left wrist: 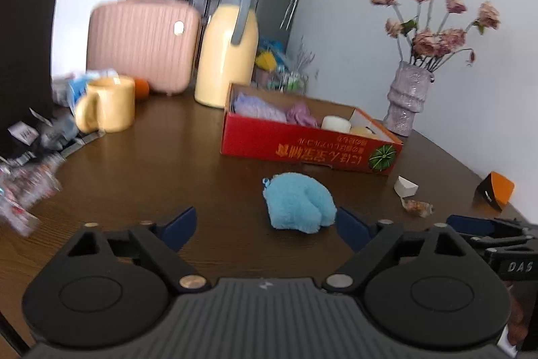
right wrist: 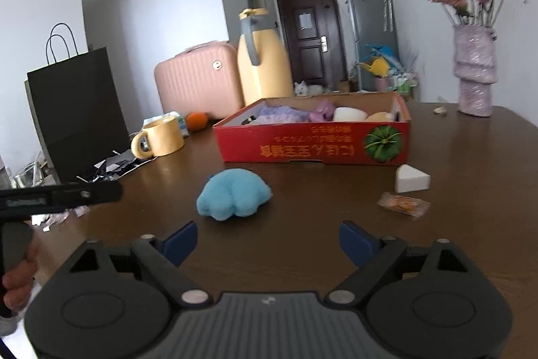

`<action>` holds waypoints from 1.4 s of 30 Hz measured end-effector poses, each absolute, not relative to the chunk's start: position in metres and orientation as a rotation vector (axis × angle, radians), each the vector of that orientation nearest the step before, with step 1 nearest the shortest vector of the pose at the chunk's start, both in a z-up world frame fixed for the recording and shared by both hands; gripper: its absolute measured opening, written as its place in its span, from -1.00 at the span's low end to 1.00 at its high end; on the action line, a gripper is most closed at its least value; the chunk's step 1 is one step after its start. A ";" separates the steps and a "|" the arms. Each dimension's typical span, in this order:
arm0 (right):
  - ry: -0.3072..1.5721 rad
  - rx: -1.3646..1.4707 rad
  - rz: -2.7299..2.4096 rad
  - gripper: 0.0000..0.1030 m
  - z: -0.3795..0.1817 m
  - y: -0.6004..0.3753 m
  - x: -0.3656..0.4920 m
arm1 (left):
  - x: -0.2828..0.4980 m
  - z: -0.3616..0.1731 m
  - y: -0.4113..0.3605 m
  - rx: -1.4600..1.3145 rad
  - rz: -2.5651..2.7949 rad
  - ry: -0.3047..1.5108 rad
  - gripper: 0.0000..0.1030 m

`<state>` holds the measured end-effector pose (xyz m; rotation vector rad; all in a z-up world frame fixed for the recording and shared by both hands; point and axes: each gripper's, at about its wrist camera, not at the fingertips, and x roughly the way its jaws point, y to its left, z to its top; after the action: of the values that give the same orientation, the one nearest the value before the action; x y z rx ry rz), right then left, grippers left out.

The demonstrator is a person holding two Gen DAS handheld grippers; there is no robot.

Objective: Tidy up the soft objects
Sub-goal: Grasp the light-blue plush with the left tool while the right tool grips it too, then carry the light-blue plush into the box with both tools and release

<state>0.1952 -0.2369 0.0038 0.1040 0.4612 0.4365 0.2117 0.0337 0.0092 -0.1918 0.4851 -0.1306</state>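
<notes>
The red cardboard box (right wrist: 312,140) at centre frame already holds several soft pieces: lavender and purple plush items and pale sponge-like ones, so the sorting looks well along. Left out on the dark wooden table (right wrist: 470,190) are the blue plush toy (right wrist: 233,193), lying just in front of the box, and a white wedge sponge (right wrist: 412,179) at right, beside a wrapped candy (right wrist: 403,205). Both tools are spread wide and carry nothing: the left gripper (left wrist: 265,224) has the blue plush near its right-hand finger, and the right gripper (right wrist: 267,239) sits just short of the toy. Judged from this, the plush goes in next, then the wedge
</notes>
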 end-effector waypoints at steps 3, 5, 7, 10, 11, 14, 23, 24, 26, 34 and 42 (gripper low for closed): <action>0.473 0.118 0.437 0.66 0.001 -0.227 0.216 | 0.240 0.003 0.030 -0.240 -0.166 0.534 0.58; 0.491 0.131 0.451 0.59 -0.001 -0.221 0.233 | 0.255 -0.002 0.027 -0.253 -0.191 0.544 0.54; 0.513 0.139 0.471 0.47 -0.002 -0.215 0.253 | 0.273 -0.007 0.025 -0.261 -0.208 0.562 0.35; 0.556 0.180 0.495 0.37 -0.008 -0.208 0.285 | 0.300 -0.017 0.023 -0.271 -0.223 0.617 0.04; 0.570 0.199 0.501 0.35 -0.010 -0.206 0.293 | 0.306 -0.019 0.024 -0.280 -0.224 0.629 0.00; 0.605 0.275 0.530 0.13 -0.019 -0.200 0.317 | 0.321 -0.029 0.032 -0.357 -0.250 0.665 -0.20; 0.679 0.436 0.528 -0.42 -0.044 -0.190 0.342 | 0.332 -0.040 0.047 -0.530 -0.319 0.724 -0.54; 0.679 0.435 0.528 -0.45 -0.043 -0.190 0.341 | 0.330 -0.037 0.045 -0.525 -0.317 0.719 -0.54; 0.678 0.433 0.530 -0.45 -0.040 -0.191 0.337 | 0.323 -0.031 0.042 -0.518 -0.324 0.702 -0.54; 0.595 0.434 0.533 -0.45 -0.010 -0.213 0.291 | 0.278 0.004 0.019 -0.474 -0.382 0.629 -0.54; 0.525 0.452 0.513 -0.45 0.007 -0.240 0.243 | 0.248 0.022 -0.005 -0.438 -0.418 0.598 -0.54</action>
<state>0.2433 -0.2401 0.0071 0.4519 0.5251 0.5131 0.2484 -0.0054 0.0218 -0.4382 0.5980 -0.4177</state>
